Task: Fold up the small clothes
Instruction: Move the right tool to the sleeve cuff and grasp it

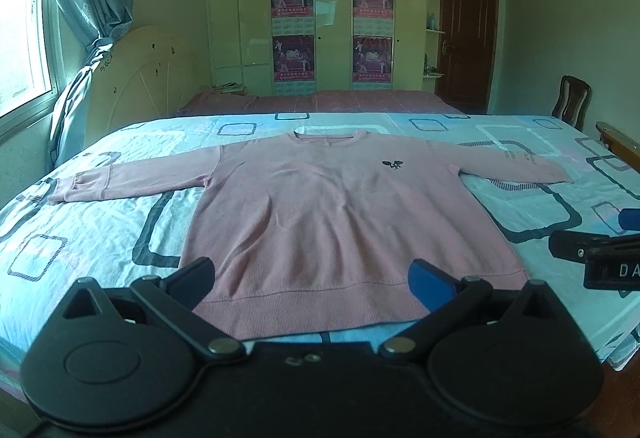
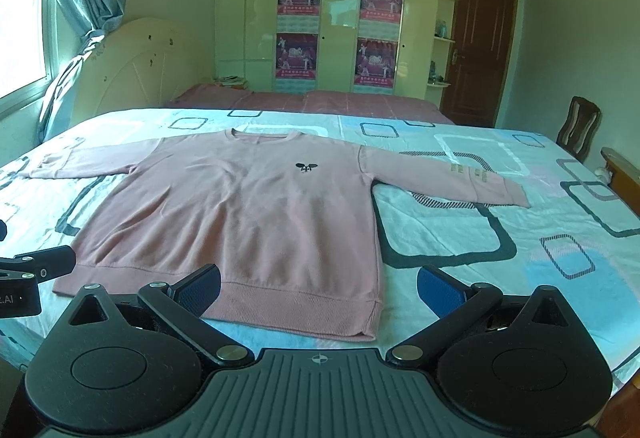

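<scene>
Hovering near pink sweater (image 1: 320, 206) hem, left gripper (image 1: 312, 278) and right gripper (image 2: 320, 284) spread apart; folding unstarted, needing sleeve pinch next.

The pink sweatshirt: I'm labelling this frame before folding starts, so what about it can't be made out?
- Left wrist view: pink sweatshirt hem corners hidden behind the open left gripper fingers.
- Both views: sleeve lettering too small to read.
- Right wrist view: chest emblem too small to identify.

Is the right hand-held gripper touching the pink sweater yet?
Cannot tell. In the right wrist view the right hand-held gripper is open over the pink sweater's hem; neither contact nor gap shows plainly.
</scene>
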